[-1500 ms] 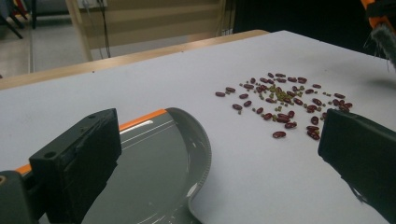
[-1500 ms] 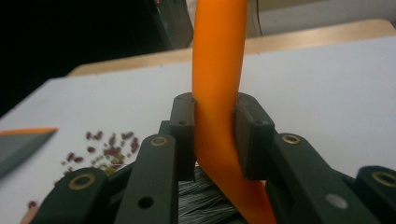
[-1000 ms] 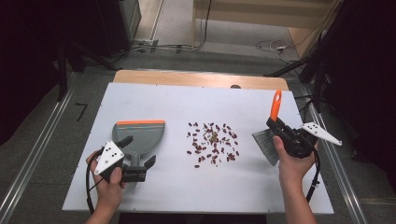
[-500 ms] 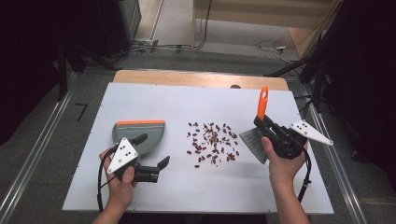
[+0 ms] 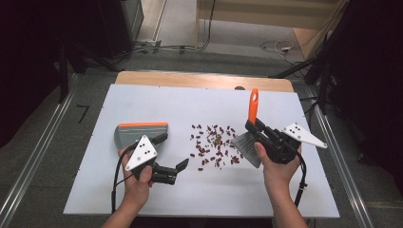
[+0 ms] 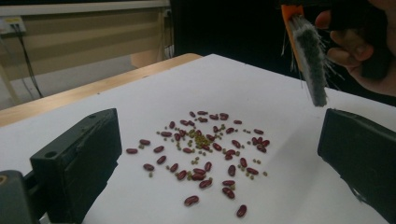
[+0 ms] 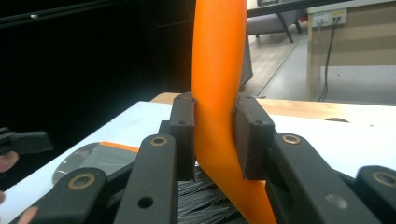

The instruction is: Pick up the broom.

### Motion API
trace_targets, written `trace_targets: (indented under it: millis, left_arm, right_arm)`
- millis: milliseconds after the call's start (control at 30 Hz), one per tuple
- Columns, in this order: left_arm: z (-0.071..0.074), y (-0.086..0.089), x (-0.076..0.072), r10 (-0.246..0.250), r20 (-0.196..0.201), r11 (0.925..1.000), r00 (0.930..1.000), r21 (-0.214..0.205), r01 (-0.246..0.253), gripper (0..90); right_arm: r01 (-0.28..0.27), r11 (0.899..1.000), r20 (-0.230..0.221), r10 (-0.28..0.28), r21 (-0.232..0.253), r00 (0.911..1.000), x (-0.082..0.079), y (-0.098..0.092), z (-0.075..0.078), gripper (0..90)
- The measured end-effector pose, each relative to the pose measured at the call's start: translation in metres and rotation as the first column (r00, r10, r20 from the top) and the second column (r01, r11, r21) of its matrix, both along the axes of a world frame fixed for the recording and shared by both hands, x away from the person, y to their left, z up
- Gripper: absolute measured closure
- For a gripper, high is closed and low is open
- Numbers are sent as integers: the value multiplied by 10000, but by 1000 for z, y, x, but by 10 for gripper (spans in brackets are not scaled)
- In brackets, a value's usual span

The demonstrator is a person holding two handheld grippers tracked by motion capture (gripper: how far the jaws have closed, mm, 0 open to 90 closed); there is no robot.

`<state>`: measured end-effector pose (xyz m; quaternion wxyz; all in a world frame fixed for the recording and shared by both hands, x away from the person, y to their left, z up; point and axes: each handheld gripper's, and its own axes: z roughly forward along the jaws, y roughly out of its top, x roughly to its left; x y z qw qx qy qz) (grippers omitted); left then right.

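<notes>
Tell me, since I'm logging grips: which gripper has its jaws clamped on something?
The right gripper, shut on the orange brush handle; the left gripper gapes open.

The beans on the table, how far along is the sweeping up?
Done: the right gripper is shut on the brush, bristles beside the beans. In hand: the left gripper hovers open near the dustpan, holding nothing. Left: every bean lies scattered on the white table, the dustpan has none visible in it, so gripping the pan, sweeping and collecting all remain.
</notes>
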<state>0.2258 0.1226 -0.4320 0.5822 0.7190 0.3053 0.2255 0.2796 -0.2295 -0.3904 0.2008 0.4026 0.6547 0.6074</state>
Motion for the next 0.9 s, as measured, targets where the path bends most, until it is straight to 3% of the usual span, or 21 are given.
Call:
trace_targets:
  millis: [500, 733, 900]
  left_arm:
    - [5, -31, 7, -709, 36, 9973, 9975, -194, 710, 0]
    - [6, -32, 7, -694, -149, 9966, 9975, -461, 686, 0]
    - [6, -37, 8, -690, -506, 9952, 9963, -729, 652, 22]
  right_arm:
    - [-656, 9977, 221, 660, -147, 9976, -10, 28, -1, 699]
    - [-892, 9960, 319, 895, -96, 9955, -13, 36, -2, 698]
    - [-955, 9954, 429, 958, -100, 9945, -15, 40, -2, 699]
